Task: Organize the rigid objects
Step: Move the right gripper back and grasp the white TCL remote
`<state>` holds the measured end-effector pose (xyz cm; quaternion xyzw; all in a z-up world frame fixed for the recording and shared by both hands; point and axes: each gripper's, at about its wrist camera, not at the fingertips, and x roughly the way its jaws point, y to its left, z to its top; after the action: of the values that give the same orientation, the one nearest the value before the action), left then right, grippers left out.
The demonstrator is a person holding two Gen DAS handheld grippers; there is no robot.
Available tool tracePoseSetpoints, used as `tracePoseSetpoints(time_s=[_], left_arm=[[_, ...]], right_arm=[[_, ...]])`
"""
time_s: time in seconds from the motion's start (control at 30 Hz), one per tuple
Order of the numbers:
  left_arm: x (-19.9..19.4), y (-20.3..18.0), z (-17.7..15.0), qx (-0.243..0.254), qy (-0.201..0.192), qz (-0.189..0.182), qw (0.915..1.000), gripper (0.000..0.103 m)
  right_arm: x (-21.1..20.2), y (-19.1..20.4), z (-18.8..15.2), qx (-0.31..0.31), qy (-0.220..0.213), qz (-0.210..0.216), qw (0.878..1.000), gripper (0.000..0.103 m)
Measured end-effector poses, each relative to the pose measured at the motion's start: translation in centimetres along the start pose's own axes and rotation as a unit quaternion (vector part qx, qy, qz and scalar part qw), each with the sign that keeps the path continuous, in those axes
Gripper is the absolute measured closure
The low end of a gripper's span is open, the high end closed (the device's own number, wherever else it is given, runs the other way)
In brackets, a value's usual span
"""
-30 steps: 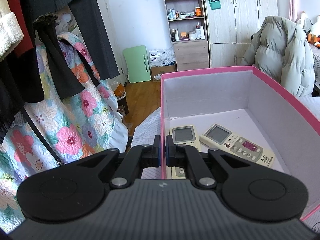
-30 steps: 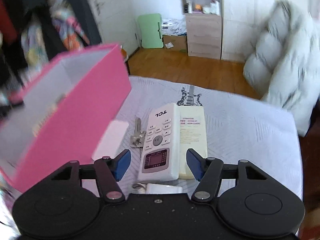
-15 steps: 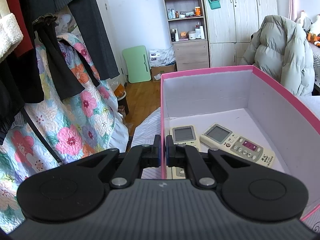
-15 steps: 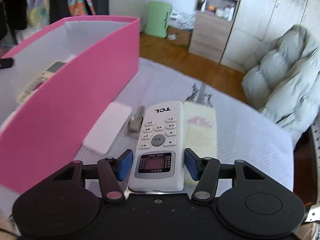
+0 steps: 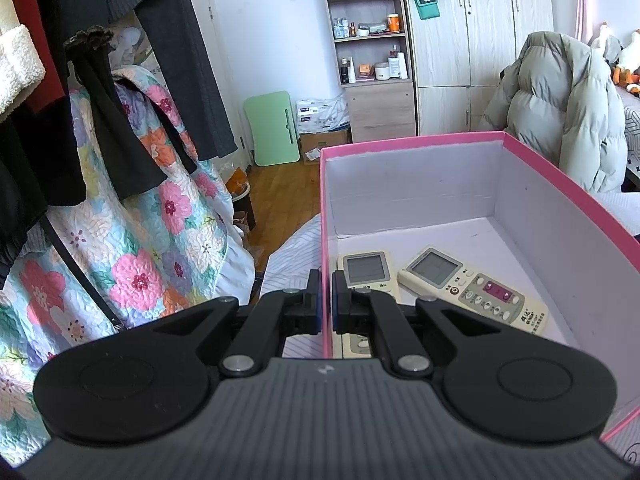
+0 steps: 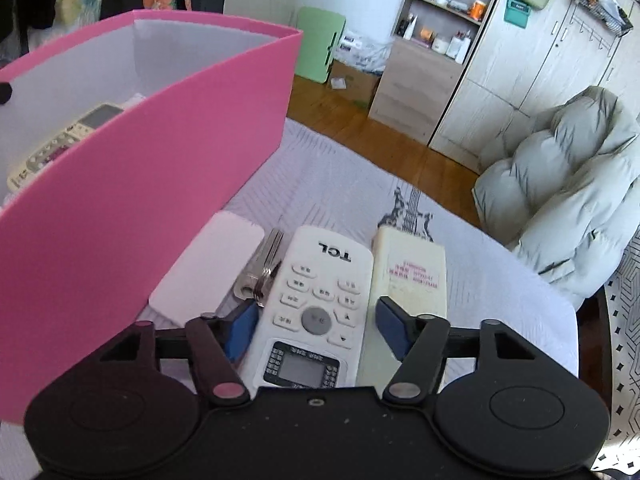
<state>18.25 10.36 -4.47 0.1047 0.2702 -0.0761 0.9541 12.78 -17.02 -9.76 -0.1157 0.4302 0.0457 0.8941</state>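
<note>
bedspread (image 6: 328,184) | pink box (image 6: 160,184) beside TCL remote (image 6: 316,304) | keys (image 6: 262,268) between

Both views are bright with cool, even daylight; its source lies outside the pictures. Shadows are soft: a faint one lies under the white TCL remote control (image 6: 316,304) on the pale bedspread (image 6: 500,292), and the inside near wall of the pink cardboard box (image 5: 560,216) is dimmer than its floor. The glossy black gripper body (image 6: 312,432) in the right wrist view shows a dull sheen and dust specks. Fisheye distortion bends the tall wooden wardrobe (image 5: 492,40) and the box's rims into curves, with dark vignetted corners at the bottom of both views. Focus is sharp throughout, with little motion blur; the hanging dark clothes (image 5: 52,80) on the left are underexposed.
</note>
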Motion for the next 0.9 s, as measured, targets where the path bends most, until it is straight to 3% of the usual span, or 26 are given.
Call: tracePoseSetpoints(time_s=[0.07, 0.2, 0.27, 0.67, 0.73, 0.9], left_arm=[[0.0, 0.0, 0.0, -0.001, 0.000, 0.001, 1.0000, 0.099], [-0.1, 0.0, -0.1, -0.004, -0.001, -0.003, 1.0000, 0.099], [-0.1, 0.1, -0.1, -0.004, -0.001, -0.003, 1.0000, 0.099], [-0.1, 0.2, -0.1, -0.006, -0.001, -0.005, 1.0000, 0.099], [-0.1, 0.2, -0.1, -0.006, -0.001, -0.004, 1.0000, 0.099], [-0.1, 0.2, -0.1, -0.006, -0.001, -0.004, 1.0000, 0.099]], right_arm=[[-0.4, -0.1, 0.1, 0.006, -0.007, 0.009, 1.000, 0.047], [-1.6, -1.3, 0.0, 0.044, -0.018, 0.040, 0.998, 0.062], [-1.9, -2.0, 0.0, 0.064, -0.011, 0.066, 0.996, 0.062], [-2.2, -2.7, -1.0, 0.107, 0.007, 0.073, 0.992, 0.057], [-2.2, -2.9, -1.1, 0.112, 0.013, 0.069, 0.991, 0.050], [-2.3, -3.1, -1.6, 0.104, 0.022, 0.066, 0.992, 0.046]])
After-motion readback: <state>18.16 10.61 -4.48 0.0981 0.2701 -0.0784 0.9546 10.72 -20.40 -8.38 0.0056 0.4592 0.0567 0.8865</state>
